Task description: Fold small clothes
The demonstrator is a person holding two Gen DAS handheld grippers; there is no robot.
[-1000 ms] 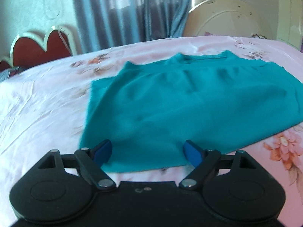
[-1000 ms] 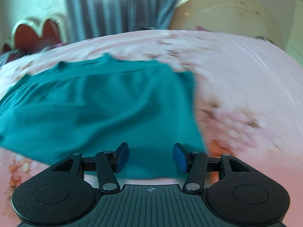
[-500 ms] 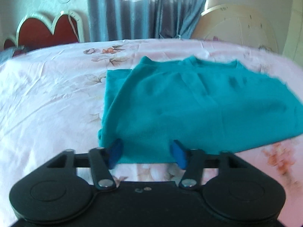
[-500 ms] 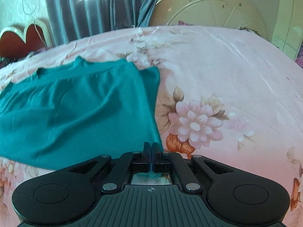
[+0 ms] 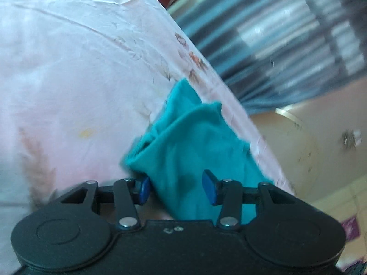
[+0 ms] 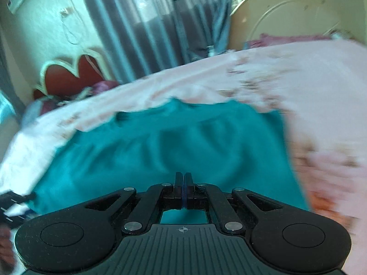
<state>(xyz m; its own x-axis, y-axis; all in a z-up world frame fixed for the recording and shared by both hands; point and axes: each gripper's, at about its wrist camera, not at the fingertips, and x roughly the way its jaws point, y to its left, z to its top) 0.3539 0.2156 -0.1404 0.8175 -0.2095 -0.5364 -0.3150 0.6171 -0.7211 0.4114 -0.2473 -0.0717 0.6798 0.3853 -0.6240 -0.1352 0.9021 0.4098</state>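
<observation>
Jaws of the left gripper (image 5: 176, 189), just closing, straddle a bunched teal garment (image 5: 195, 142) corner untouched on the bed (image 5: 68, 68); right gripper (image 6: 184, 183) jaws pinch its hem; only the right view shows curtains beyond the garment.

left tool (image 5: 175, 189) rolled, jaws closing around bunched teal garment (image 5: 195, 142), right tool (image 6: 184, 189) clamped shut on its hem

Each fisheye camera looks forward and downward from close range. The left view is rolled steeply sideways. Both share the teal knit garment (image 5: 195, 151) (image 6: 174, 146) on the pink floral bedsheet (image 5: 68, 80) (image 6: 309, 87).
</observation>
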